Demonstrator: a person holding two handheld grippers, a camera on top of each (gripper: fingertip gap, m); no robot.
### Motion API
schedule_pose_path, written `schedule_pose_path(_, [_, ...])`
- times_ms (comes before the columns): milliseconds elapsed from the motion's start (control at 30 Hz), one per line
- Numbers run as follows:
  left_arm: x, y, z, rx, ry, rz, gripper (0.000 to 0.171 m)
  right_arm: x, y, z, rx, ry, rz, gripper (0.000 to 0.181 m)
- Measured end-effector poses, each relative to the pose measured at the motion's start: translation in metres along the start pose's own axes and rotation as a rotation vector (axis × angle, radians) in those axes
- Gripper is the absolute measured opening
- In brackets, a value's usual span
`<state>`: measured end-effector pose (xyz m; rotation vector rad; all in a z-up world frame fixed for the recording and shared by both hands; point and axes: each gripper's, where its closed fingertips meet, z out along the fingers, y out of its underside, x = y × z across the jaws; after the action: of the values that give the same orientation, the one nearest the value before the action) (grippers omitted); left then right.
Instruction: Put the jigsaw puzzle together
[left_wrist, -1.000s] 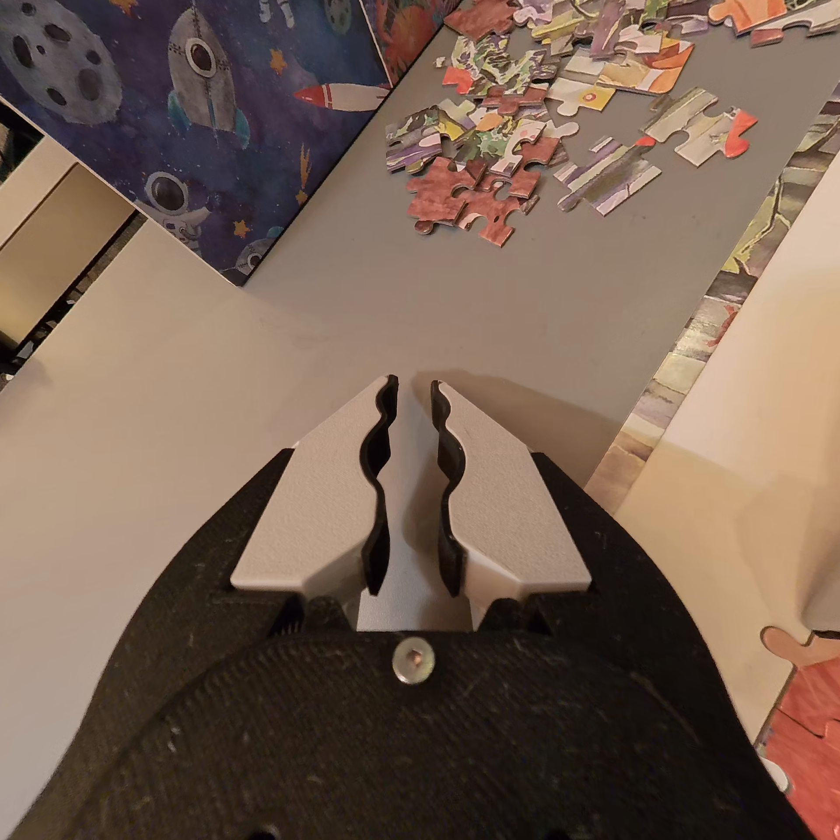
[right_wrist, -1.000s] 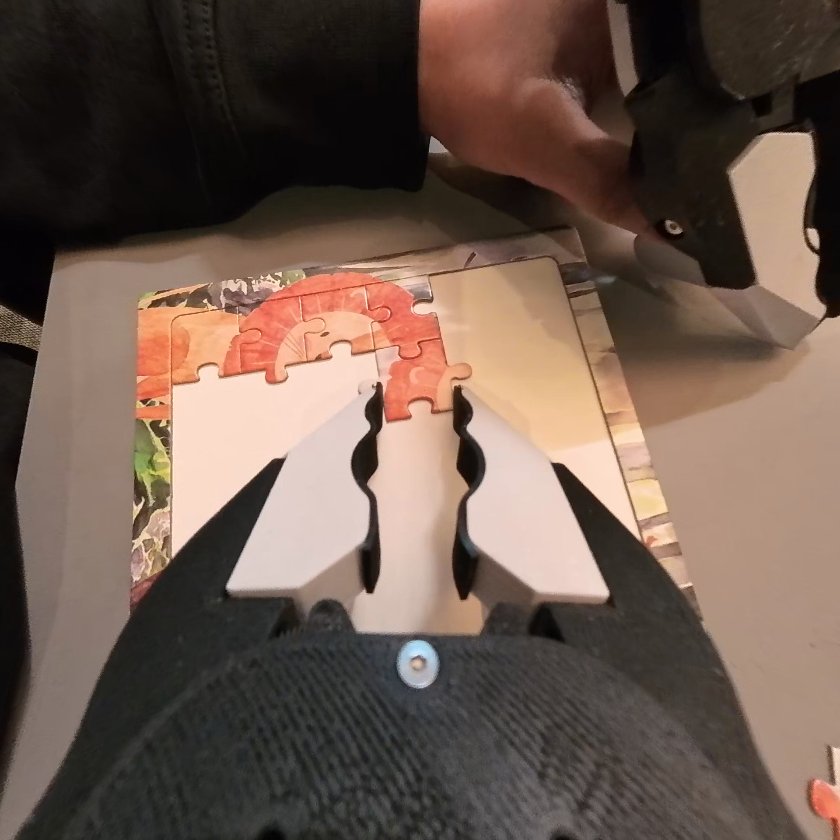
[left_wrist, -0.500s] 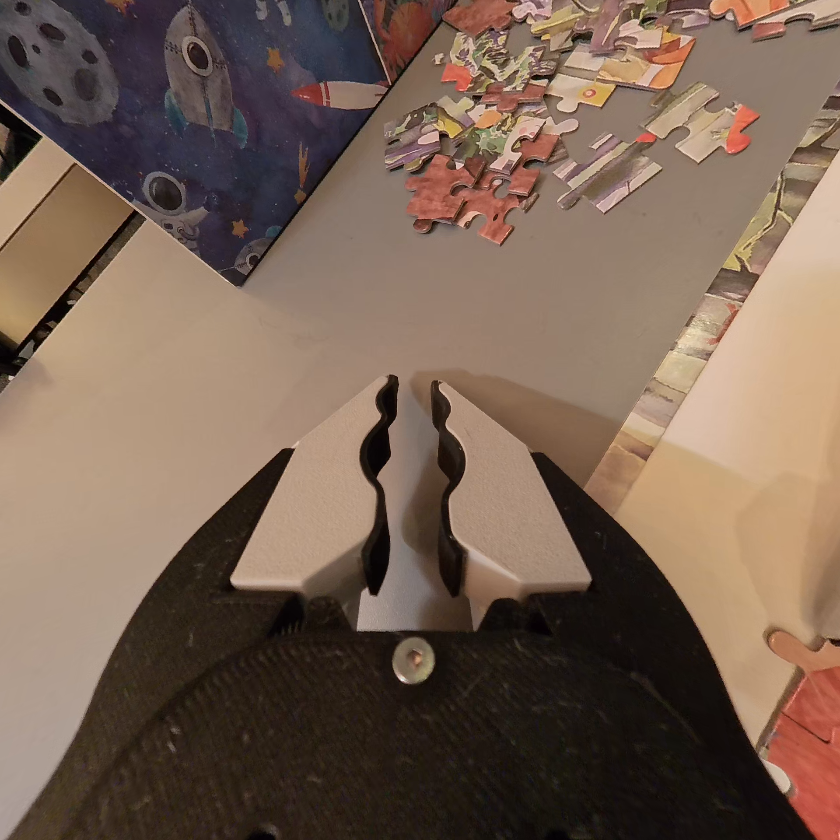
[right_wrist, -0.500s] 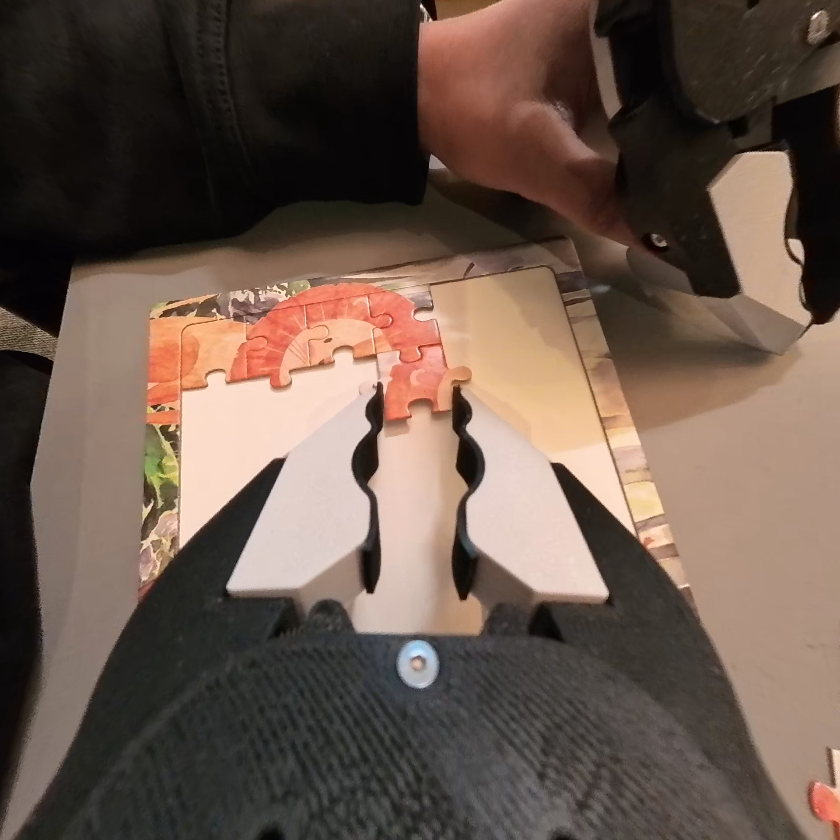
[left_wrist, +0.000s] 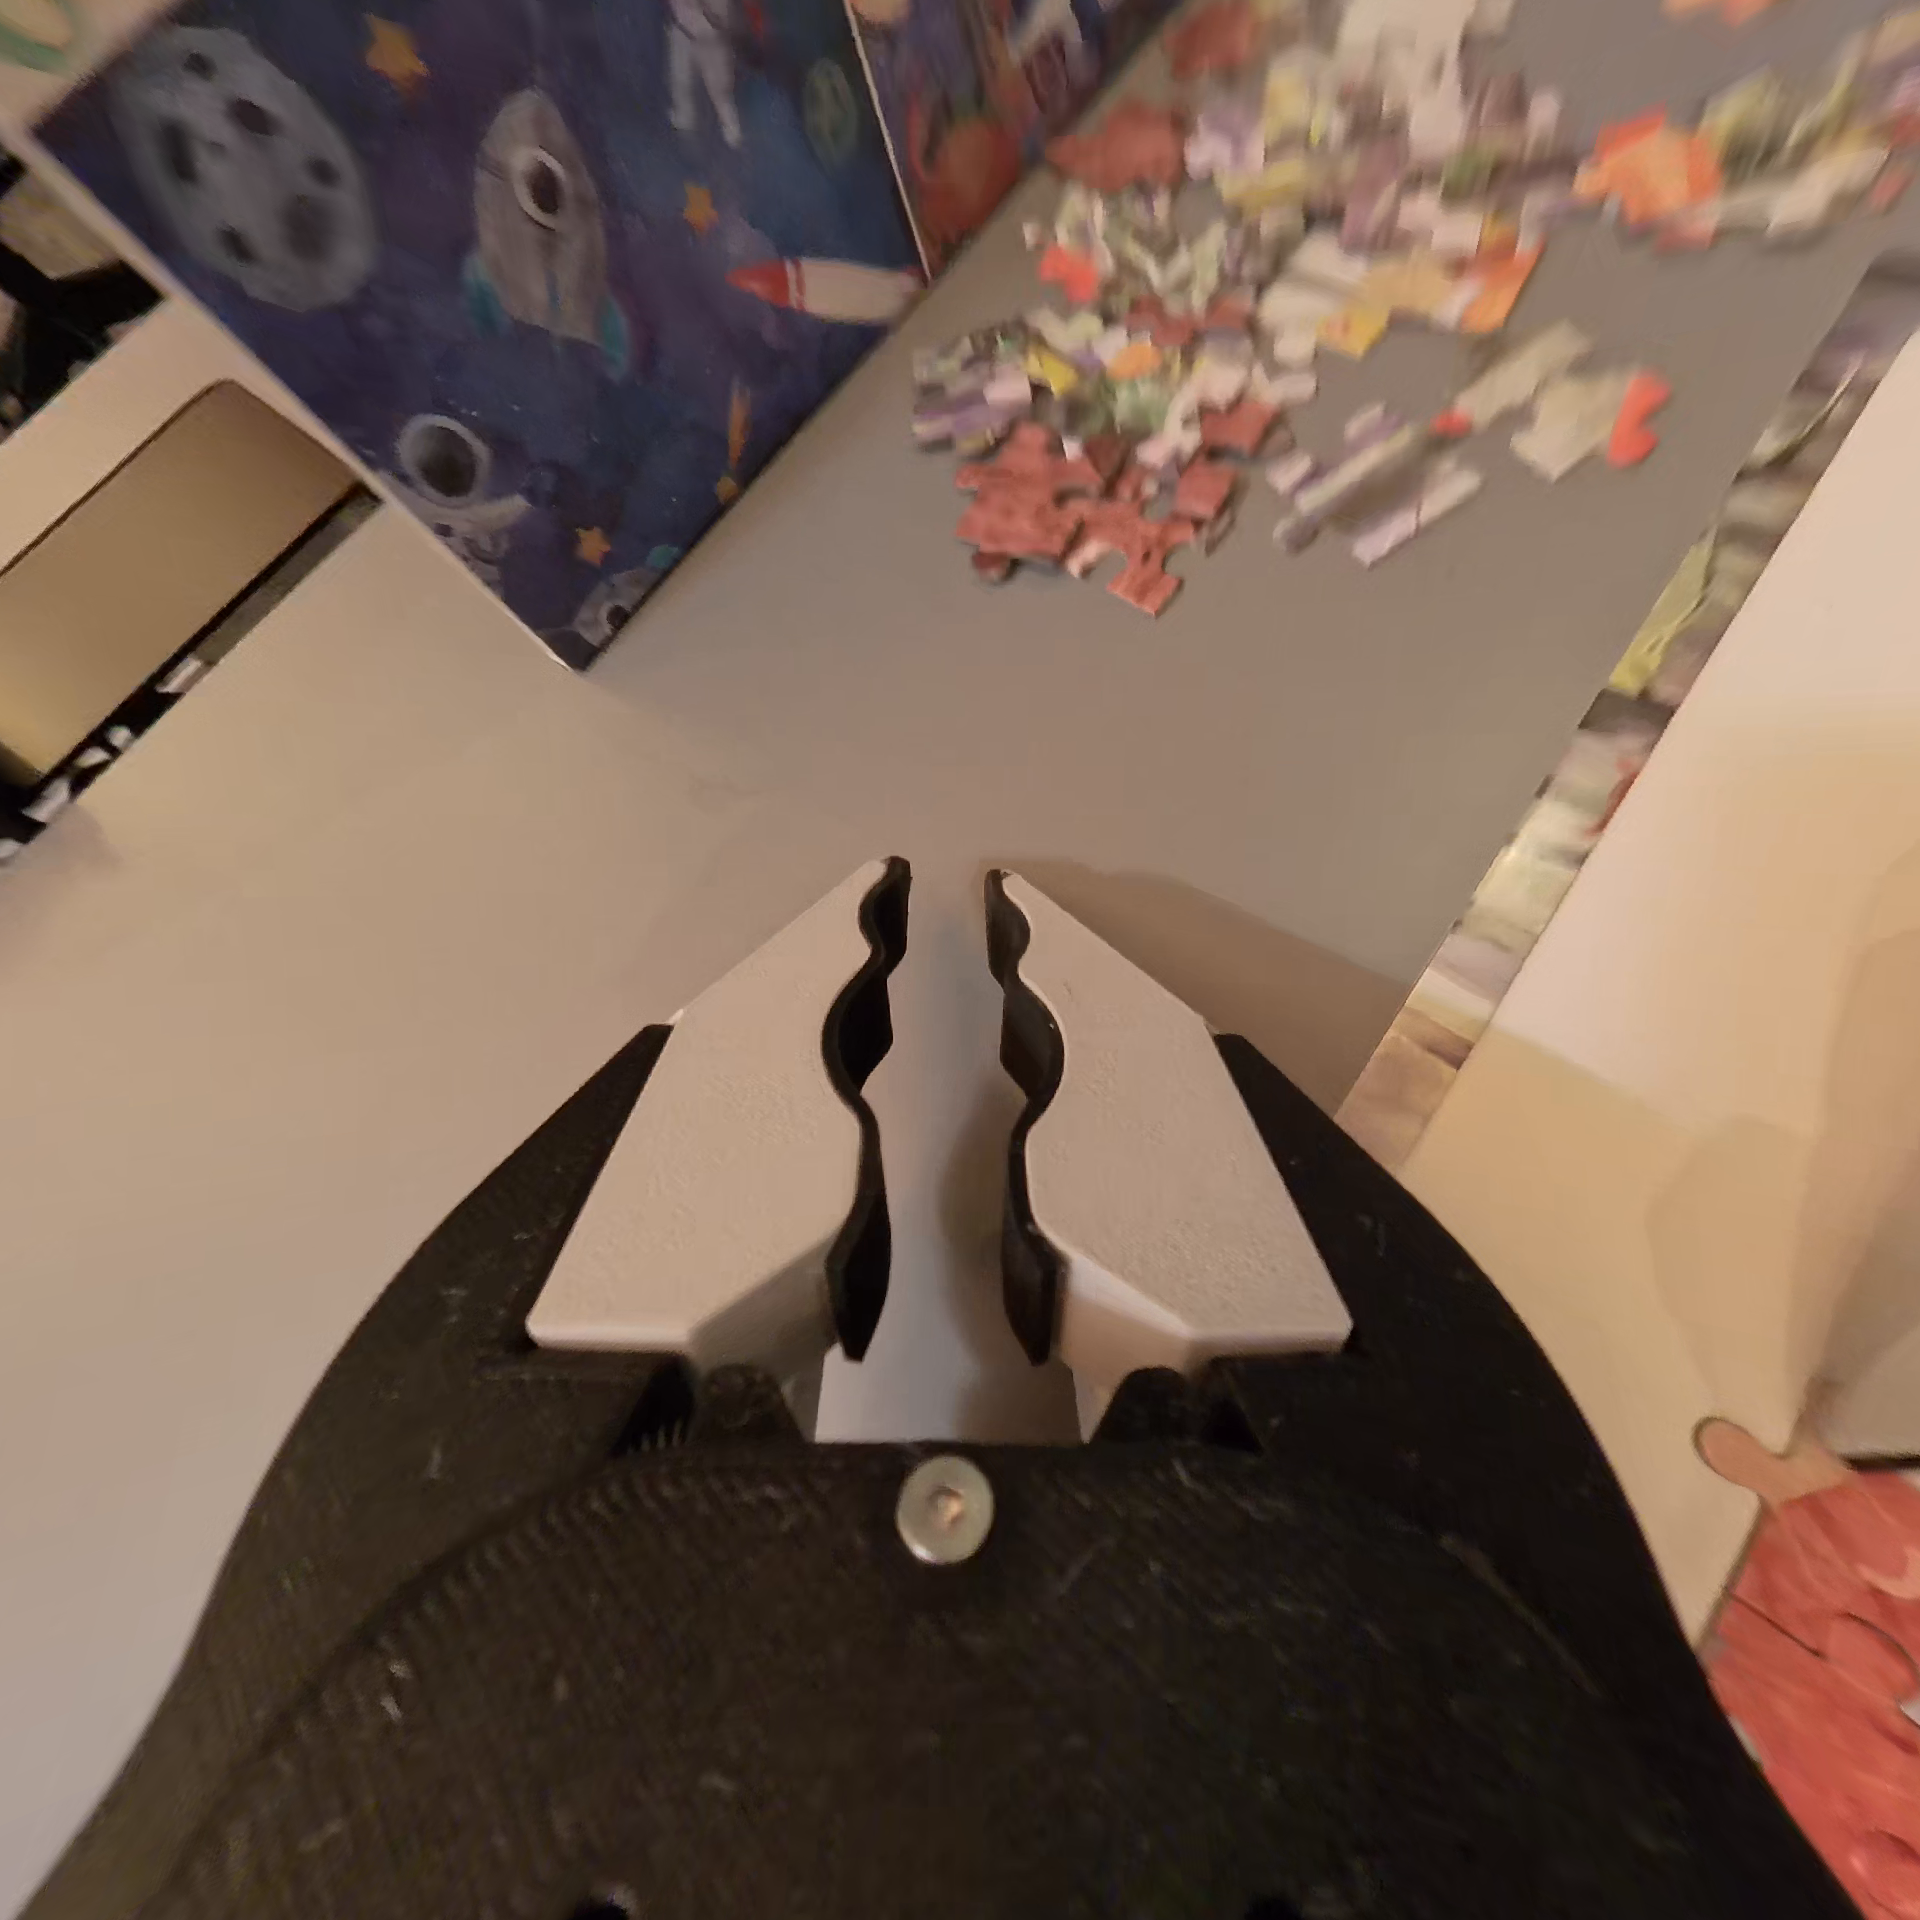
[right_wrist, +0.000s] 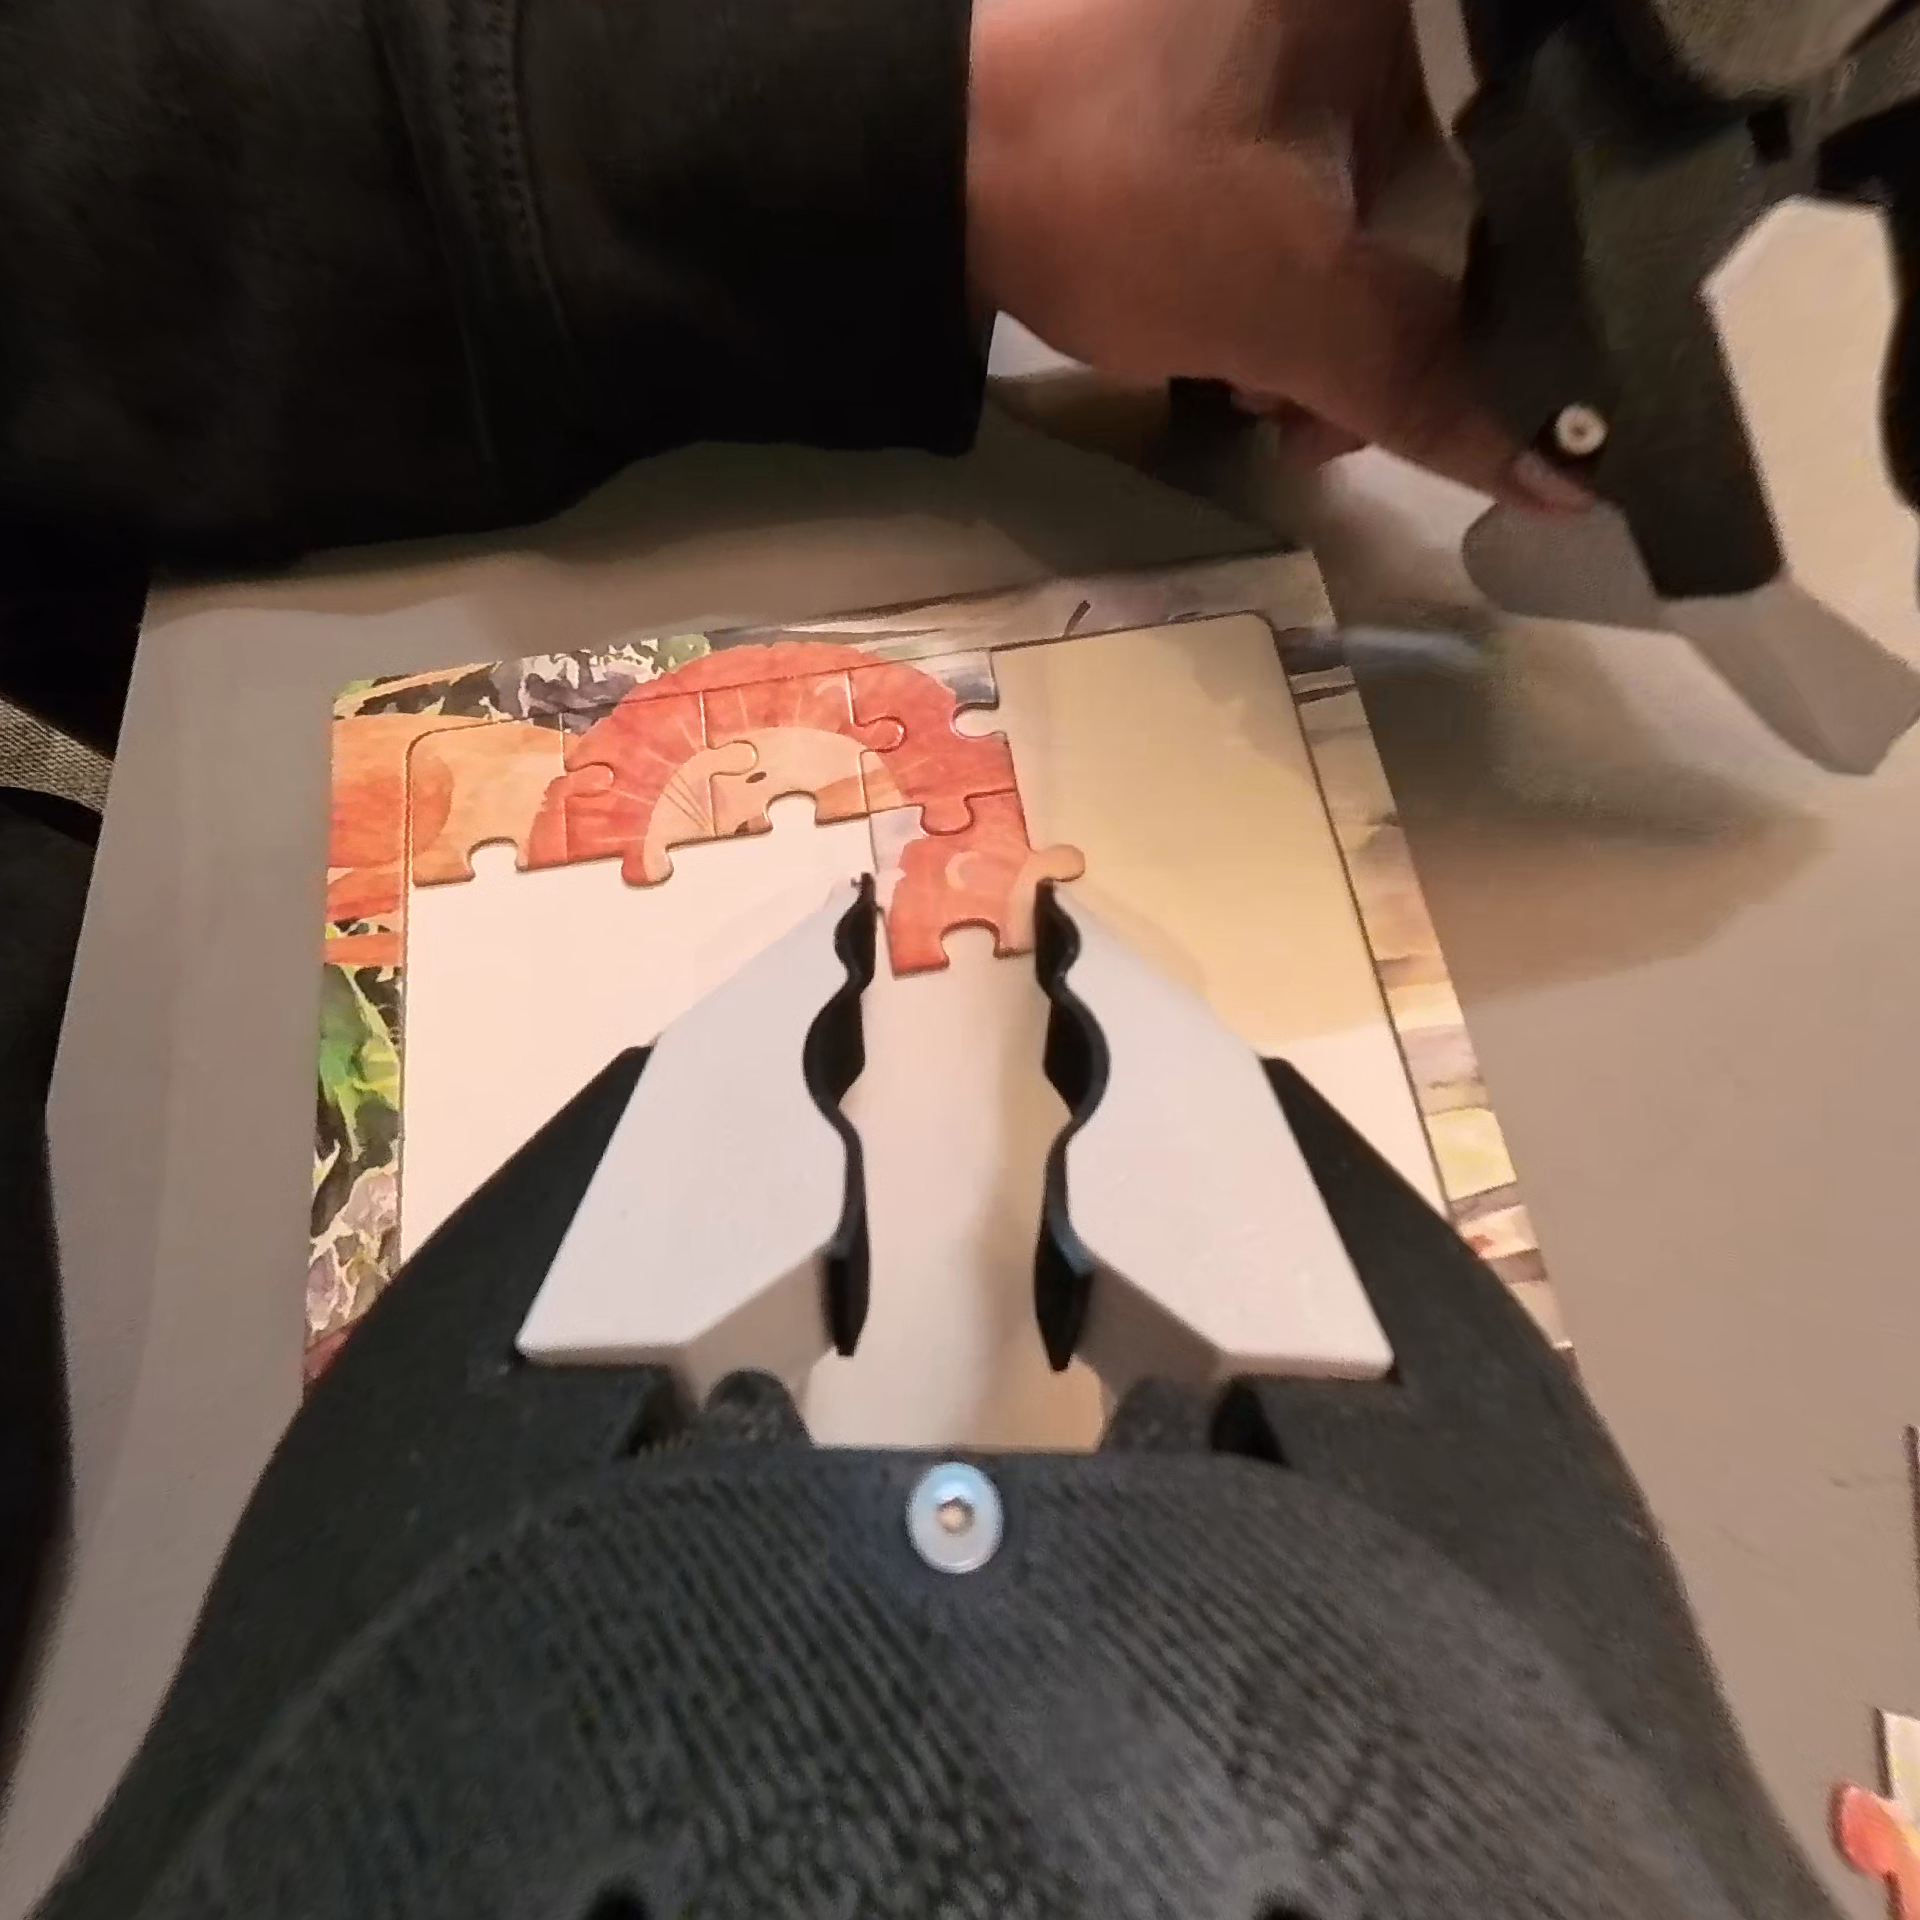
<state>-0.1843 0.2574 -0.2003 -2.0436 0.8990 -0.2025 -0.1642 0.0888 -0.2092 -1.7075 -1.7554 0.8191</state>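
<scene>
The puzzle tray has a coloured border and a white inside. A row of joined orange pieces fills its far edge. My right gripper is shut on an orange puzzle piece that lies flat against the joined row. My left gripper is only narrowly open and empty, above the bare grey table, left of the tray border. It also shows blurred in the right wrist view, held by a hand. Loose pieces lie in a pile farther ahead.
A dark blue space-themed box lies at the far left of the pile. A dark sleeve reaches over the far side of the tray. A loose orange piece lies on the table at the right edge. The left gripper's tips are roughly 15 centimeters from the right gripper's.
My left gripper has lifted and is moving, so its view is blurred and shows more of the box. My right gripper has stayed on the orange piece with the same finger gap.
</scene>
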Motion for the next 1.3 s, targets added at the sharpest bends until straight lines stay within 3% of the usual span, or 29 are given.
schedule_pose_path(200, [0.006,-0.011,-0.033,0.046,0.108,-0.109,0.009,0.001,-0.002,-0.001,0.025,-0.007,0.0,0.048])
schedule_pose_path(367, [0.063,0.003,-0.095,0.09,0.298,-0.181,0.0,0.003,0.002,0.004,-0.003,-0.002,-0.004,0.053])
schedule_pose_path(500, [0.103,0.032,-0.127,0.014,0.368,-0.292,0.0,0.002,0.001,0.007,-0.013,0.008,-0.032,0.053])
schedule_pose_path(600, [0.106,0.054,-0.125,-0.067,0.264,-0.287,0.0,-0.001,0.001,0.007,-0.011,-0.002,-0.046,0.047])
schedule_pose_path(667, [0.113,0.06,-0.119,-0.084,0.27,-0.309,0.0,-0.005,0.0,0.007,-0.01,-0.013,-0.064,0.04])
schedule_pose_path(800, [0.115,0.073,-0.108,-0.125,0.249,-0.333,0.0,-0.009,0.001,0.007,0.003,-0.042,-0.05,0.048])
schedule_pose_path(1300, [0.117,0.076,-0.109,-0.088,0.23,-0.366,0.0,-0.006,0.0,0.007,-0.007,-0.021,-0.047,0.038])
